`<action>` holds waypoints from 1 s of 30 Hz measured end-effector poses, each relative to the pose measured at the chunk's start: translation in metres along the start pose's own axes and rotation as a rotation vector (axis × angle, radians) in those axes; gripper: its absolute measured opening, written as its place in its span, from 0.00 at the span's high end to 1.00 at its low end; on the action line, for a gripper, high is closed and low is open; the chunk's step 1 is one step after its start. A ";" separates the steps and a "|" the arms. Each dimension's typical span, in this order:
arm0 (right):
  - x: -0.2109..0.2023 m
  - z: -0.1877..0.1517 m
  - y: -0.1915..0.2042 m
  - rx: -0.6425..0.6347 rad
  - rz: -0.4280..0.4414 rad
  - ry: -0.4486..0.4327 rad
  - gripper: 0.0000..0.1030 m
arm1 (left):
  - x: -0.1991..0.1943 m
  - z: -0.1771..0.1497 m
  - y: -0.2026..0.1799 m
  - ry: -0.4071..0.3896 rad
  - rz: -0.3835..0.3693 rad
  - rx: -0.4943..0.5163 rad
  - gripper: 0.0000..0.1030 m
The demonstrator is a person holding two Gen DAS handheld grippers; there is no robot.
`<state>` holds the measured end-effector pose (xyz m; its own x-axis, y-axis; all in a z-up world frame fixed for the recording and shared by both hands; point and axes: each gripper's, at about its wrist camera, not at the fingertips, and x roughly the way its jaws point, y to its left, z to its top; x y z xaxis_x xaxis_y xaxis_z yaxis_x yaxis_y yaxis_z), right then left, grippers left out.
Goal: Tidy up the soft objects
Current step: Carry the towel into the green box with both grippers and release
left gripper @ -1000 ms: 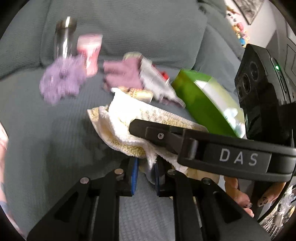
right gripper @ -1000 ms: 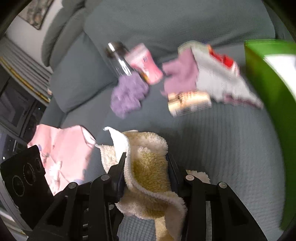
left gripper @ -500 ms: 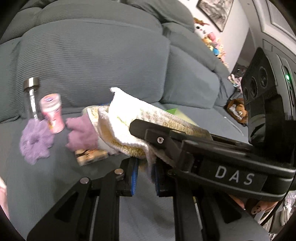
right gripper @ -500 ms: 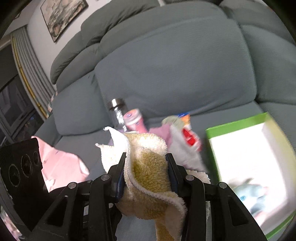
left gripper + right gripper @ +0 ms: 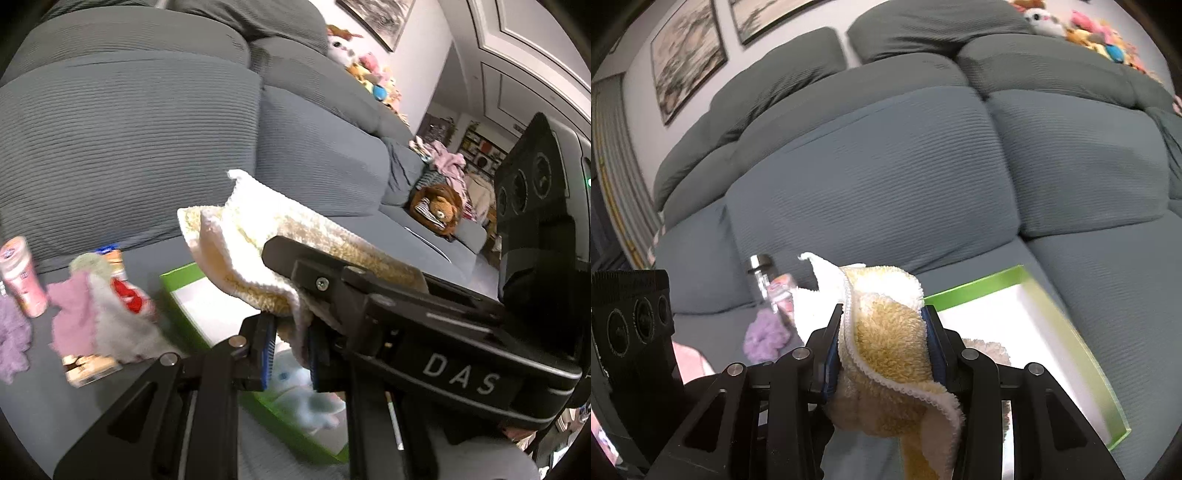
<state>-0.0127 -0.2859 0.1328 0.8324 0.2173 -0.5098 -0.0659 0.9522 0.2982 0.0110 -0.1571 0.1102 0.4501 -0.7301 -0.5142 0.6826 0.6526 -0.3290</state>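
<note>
Surface: a grey-blue ribbed sofa (image 5: 122, 147), its seat backed by plump cushions.
Left of seat: a pink tube (image 5: 23, 282) and a steel bottle (image 5: 761, 275) are stood upright against the back cushion; a purple fluffy item (image 5: 764, 338) is laid just in front.
Middle: a pink cloth (image 5: 72, 317) is piled with a grey-white cloth (image 5: 122, 332); a small packet (image 5: 88, 367) is touching them.
Right: a green box (image 5: 1082, 354) is set on the seat.

Grey sofa (image 5: 871, 177), framed pics (image 5: 687, 55) (wall)
</note>
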 end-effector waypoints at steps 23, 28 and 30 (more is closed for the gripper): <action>0.026 -0.016 -0.122 0.281 -0.122 0.144 0.59 | 0.121 0.008 -0.026 0.352 -0.065 0.016 0.89; 0.030 -0.022 -0.136 0.361 -0.105 0.180 0.60 | 0.132 0.009 -0.023 0.406 -0.068 0.017 0.89; 0.035 -0.025 -0.139 0.375 -0.107 0.202 0.60 | 0.135 0.006 -0.017 0.431 -0.071 0.007 0.89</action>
<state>0.0113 -0.4054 0.0531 0.6971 0.1946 -0.6901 0.2505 0.8357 0.4887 0.0638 -0.2682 0.0509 0.1217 -0.6206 -0.7746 0.7075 0.6016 -0.3709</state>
